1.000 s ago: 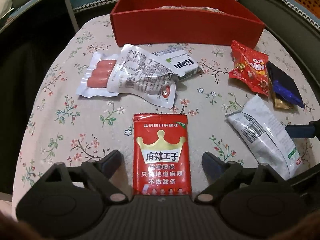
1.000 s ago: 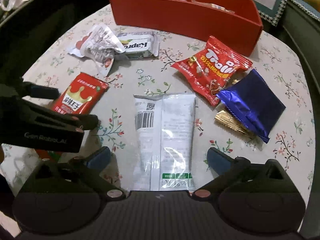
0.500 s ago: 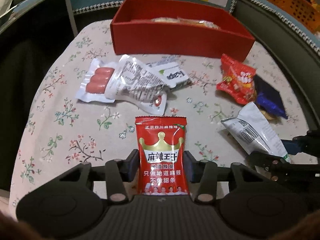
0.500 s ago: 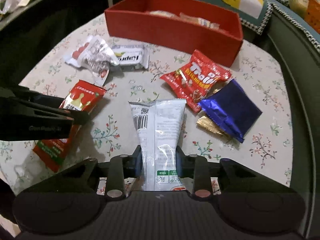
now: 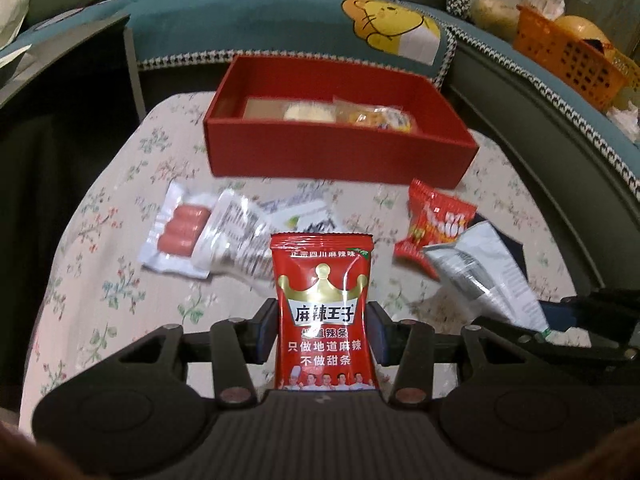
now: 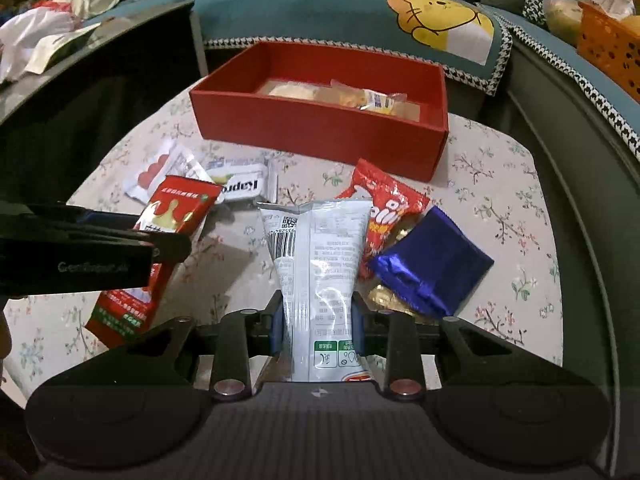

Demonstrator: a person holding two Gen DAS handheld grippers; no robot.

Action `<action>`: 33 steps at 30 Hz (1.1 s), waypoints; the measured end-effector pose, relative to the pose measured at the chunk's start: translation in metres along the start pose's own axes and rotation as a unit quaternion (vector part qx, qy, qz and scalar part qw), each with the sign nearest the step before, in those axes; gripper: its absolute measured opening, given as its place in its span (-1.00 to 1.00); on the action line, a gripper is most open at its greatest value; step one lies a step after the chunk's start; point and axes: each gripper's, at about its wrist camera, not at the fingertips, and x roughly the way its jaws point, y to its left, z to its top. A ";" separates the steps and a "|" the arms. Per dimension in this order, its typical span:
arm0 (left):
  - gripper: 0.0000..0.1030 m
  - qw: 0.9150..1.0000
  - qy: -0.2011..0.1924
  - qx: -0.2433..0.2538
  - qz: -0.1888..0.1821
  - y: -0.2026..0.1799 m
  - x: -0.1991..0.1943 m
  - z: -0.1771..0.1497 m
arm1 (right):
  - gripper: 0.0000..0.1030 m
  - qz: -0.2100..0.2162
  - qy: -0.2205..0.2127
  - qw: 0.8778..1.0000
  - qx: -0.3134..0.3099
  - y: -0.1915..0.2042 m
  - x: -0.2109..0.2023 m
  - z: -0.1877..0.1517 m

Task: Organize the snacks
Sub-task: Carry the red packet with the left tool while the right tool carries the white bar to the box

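Note:
My left gripper (image 5: pixel 322 330) is shut on a red spicy-strip packet with a gold crown (image 5: pixel 322 300) and holds it above the floral table; the packet also shows in the right wrist view (image 6: pixel 176 212). My right gripper (image 6: pixel 318 326) is shut on a white snack bag with a barcode (image 6: pixel 320 264), also lifted; the bag shows in the left wrist view (image 5: pixel 480 276). A red box (image 5: pixel 340 156) at the back of the table holds a few wrapped snacks (image 6: pixel 368 98).
On the table lie a sausage pack (image 5: pixel 178 236), a white crinkled packet (image 5: pixel 240 240), a white gum pack (image 6: pixel 244 184), a red gummy bag (image 6: pixel 384 204), a blue foil packet (image 6: pixel 432 268) over a gold one. A sofa cushion and an orange basket (image 5: pixel 568 60) stand behind.
Both grippers closed on their packets and lifted them off the table. Both have risen, so the inside of the red box now shows.

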 end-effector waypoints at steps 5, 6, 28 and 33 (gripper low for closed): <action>0.20 1.000 -0.014 0.004 -0.004 -0.006 0.001 0.014 | -0.25 0.003 -0.018 1.000 0.008 -0.002 -0.003 0.013; 0.20 1.000 -0.017 0.006 -0.003 -0.007 0.002 0.017 | -0.25 0.004 -0.021 1.000 0.012 -0.004 -0.004 0.015; 0.19 0.999 -0.051 0.003 -0.007 -0.021 0.016 0.077 | -0.25 -0.005 -0.074 0.995 0.068 -0.034 0.000 0.067; 0.19 0.998 -0.063 -0.001 -0.001 -0.021 0.019 0.092 | -0.25 -0.004 -0.083 0.994 0.077 -0.039 0.004 0.081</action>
